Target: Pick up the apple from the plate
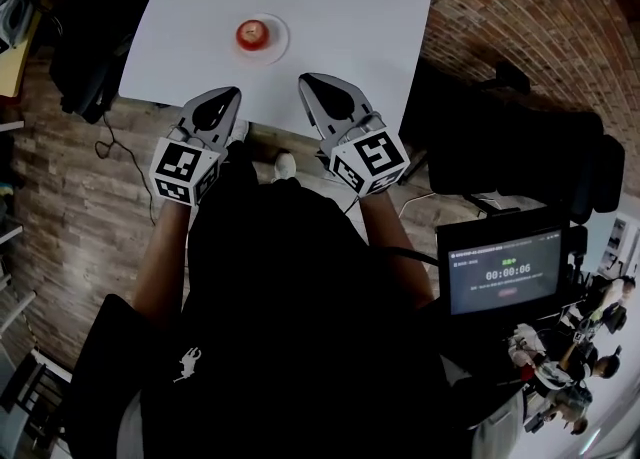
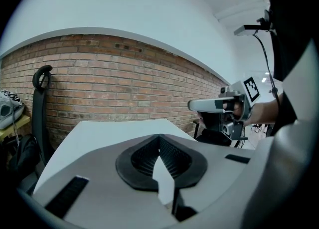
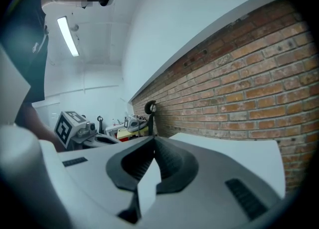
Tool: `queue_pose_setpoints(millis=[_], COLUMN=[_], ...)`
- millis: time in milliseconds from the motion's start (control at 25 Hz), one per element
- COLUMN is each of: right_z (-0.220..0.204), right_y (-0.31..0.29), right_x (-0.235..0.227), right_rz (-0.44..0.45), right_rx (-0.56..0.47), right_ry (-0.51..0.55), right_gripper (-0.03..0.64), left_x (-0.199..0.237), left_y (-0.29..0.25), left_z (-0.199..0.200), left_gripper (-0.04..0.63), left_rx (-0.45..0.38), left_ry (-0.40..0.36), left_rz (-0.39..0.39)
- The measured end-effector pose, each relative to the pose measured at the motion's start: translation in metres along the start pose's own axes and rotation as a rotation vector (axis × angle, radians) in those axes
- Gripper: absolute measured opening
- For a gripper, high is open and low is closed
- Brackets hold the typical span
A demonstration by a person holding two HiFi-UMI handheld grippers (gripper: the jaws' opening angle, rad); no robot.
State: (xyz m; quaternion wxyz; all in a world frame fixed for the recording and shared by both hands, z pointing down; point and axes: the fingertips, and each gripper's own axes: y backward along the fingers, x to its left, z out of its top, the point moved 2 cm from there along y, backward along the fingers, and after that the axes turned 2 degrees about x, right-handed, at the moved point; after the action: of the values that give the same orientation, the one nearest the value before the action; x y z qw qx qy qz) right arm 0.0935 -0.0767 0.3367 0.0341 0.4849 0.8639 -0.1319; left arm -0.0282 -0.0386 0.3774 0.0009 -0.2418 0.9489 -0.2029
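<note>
A red apple [image 1: 252, 34] sits on a small white plate [image 1: 279, 39] near the middle of the white table [image 1: 340, 7]. Both grippers hover side by side at the table's near edge, short of the plate. My left gripper [image 1: 231, 94] is shut and empty, its jaws meeting at the tip [image 2: 159, 136]. To its right, my right gripper [image 1: 305, 79] is also shut with nothing in it, its jaws closed to a point [image 3: 152, 138]. Neither gripper view shows the apple. Each gripper view catches the other gripper: the right gripper [image 2: 215, 105] and the left gripper [image 3: 75, 125].
A brick wall [image 2: 109, 93] runs behind the table. A black chair [image 1: 520, 152] stands to the right, with a monitor [image 1: 505, 272] showing a timer below it. Dark bags [image 1: 85, 67] and a cable lie on the wooden floor at the left.
</note>
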Motion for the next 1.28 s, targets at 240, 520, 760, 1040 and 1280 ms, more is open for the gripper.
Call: queue_pose_setpoints(millis=[240, 520, 760, 1040, 1280], right_z=[0.013, 0.022, 0.022, 0.011, 0.0], right_y=[-0.023, -0.05, -0.067, -0.081, -0.095], right_x=[-0.011, -0.022, -0.032, -0.042, -0.05], right_rz=[-0.049, -0.106, -0.148, -0.168, -0.171], right_rx=[-0.006, 0.0, 0.011, 0.054, 0.088], right_ry=[0.0, 0.004, -0.011, -0.025, -0.028], right_gripper=[0.005, 0.004, 0.004, 0.005, 0.005], left_x=[0.025, 0.058, 0.074, 0.088, 0.096], left_y=[-0.022, -0.046, -0.066, -0.085, -0.1], left_z=[0.016, 0.031, 0.034, 0.026, 0.014], left_gripper=[0.006, 0.006, 0.006, 0.006, 0.006], left_rx=[-0.004, -0.005, 0.013, 0.043, 0.06], left_ry=[-0.03, -0.07, -0.1, -0.105, -0.088], left_rz=[-0.049, -0.091, -0.144, -0.17, -0.197])
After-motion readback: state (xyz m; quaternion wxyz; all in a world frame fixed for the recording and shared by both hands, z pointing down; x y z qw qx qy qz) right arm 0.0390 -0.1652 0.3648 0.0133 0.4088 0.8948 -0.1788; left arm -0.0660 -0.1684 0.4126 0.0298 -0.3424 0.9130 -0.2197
